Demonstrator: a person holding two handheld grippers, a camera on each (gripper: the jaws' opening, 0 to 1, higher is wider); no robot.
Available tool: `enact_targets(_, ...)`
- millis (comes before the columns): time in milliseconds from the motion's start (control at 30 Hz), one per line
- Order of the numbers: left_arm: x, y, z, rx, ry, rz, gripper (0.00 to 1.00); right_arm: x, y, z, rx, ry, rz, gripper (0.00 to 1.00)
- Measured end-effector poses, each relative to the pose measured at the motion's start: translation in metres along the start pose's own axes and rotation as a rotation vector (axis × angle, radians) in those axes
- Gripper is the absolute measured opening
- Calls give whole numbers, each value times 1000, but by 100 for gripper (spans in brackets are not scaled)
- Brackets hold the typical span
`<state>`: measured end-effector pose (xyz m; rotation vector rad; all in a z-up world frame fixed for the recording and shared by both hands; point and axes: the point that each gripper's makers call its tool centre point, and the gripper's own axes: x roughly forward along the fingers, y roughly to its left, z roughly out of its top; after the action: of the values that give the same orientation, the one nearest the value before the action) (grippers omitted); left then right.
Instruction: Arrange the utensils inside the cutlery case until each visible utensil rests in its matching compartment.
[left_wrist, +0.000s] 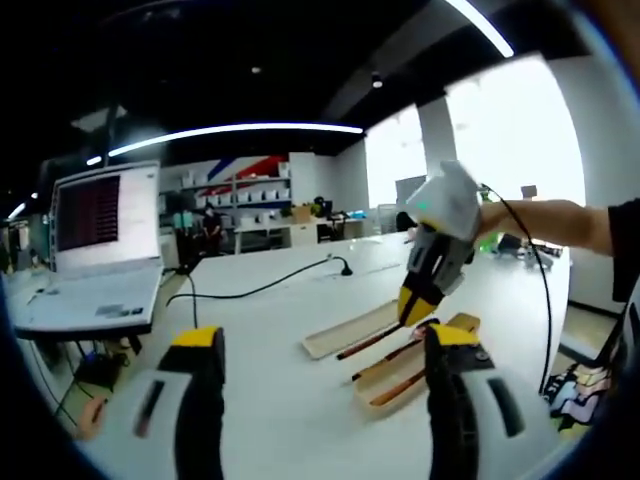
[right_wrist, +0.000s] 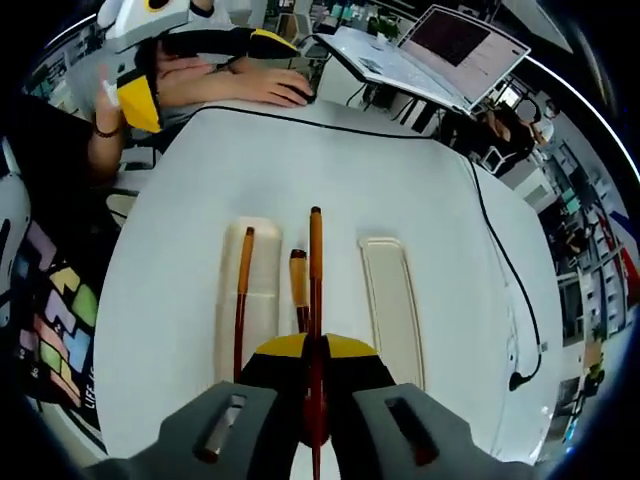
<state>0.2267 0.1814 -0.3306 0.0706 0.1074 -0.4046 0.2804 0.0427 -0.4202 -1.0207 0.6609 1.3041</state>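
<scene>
Right gripper (right_wrist: 314, 385), lower centre, clenched on slim wooden-handled utensil (right_wrist: 315, 300) over cutlery case (right_wrist: 260, 300): light, stiff, smooth, likely slippery, best pinched mid-handle; left gripper (left_wrist: 315, 385) released.

Right tool (left_wrist: 418, 312) over cutlery case (left_wrist: 395, 375); laptop (left_wrist: 95, 250) left.

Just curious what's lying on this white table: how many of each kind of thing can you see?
Wooden utensils: 3 (one in the case, one behind the jaws, one gripped)
Case: 1
Lid: 1
Laptop: 1
Cable: 1
Total: 7
</scene>
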Motion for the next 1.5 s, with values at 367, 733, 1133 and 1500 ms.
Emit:
enact_targets(367, 1, -3, 1, -4, -5, -7, 86, -3, 24, 1, 5, -18, 40, 3)
enact_targets(733, 0, -5, 0, 0, -1, -10, 86, 6, 36, 1, 8, 24, 65, 3)
enact_targets(1133, 1, -2, -3, 0, 13, -3, 86, 22, 37, -11, 40, 48, 61, 3)
enact_targets(1500, 3, -4, -5, 2, 18, -4, 85, 22, 40, -11, 46, 41, 64, 4)
